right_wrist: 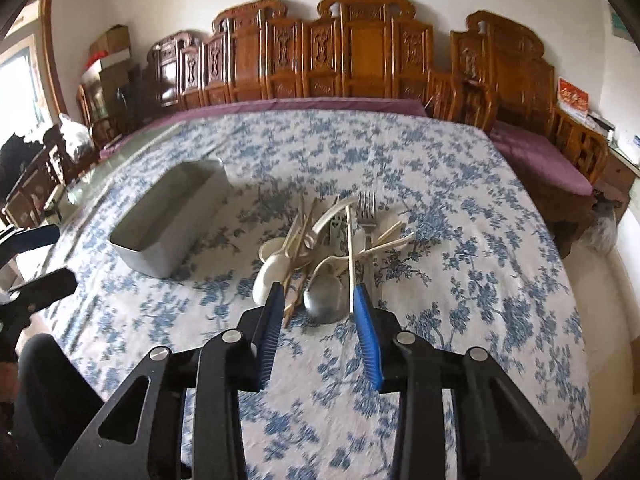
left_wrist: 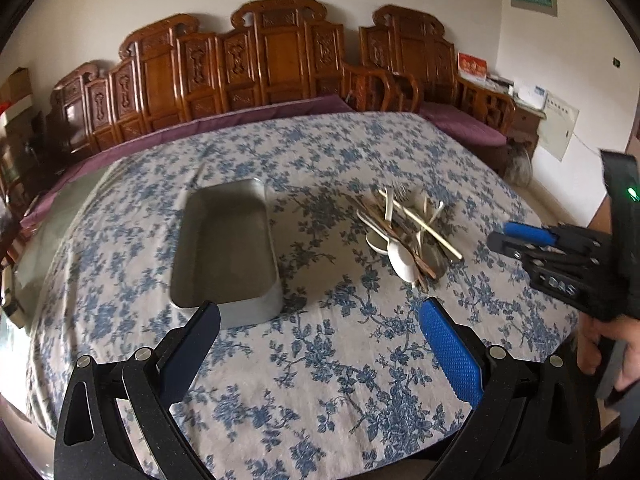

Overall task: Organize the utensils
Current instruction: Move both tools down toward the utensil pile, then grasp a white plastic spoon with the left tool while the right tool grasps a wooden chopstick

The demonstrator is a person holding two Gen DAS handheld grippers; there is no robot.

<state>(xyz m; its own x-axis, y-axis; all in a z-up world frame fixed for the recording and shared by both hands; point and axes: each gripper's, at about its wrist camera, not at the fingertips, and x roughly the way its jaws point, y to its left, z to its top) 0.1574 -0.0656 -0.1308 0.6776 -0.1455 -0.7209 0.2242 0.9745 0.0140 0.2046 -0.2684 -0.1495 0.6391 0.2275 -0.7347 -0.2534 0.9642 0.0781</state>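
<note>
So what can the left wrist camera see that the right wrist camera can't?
Only the left wrist view looks down into the gray tray, showing it empty, and shows the green light on the right gripper. Only the right wrist view shows the fork clearly and stacked boxes by the wall. Both show the utensil pile, flowered tablecloth and carved wooden bench.

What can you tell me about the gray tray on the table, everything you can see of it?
The gray tray is a long, shallow rectangular container with rounded corners and low upright walls, matte gray, looking like metal or plastic. Its inside looks empty. It lies flat on the blue floral tablecloth, to the left of the utensil pile and apart from it. Nothing touches it except the cloth; the left gripper, open, is near its closest end, with one dark finger overlapping that end in the left wrist view.
</note>
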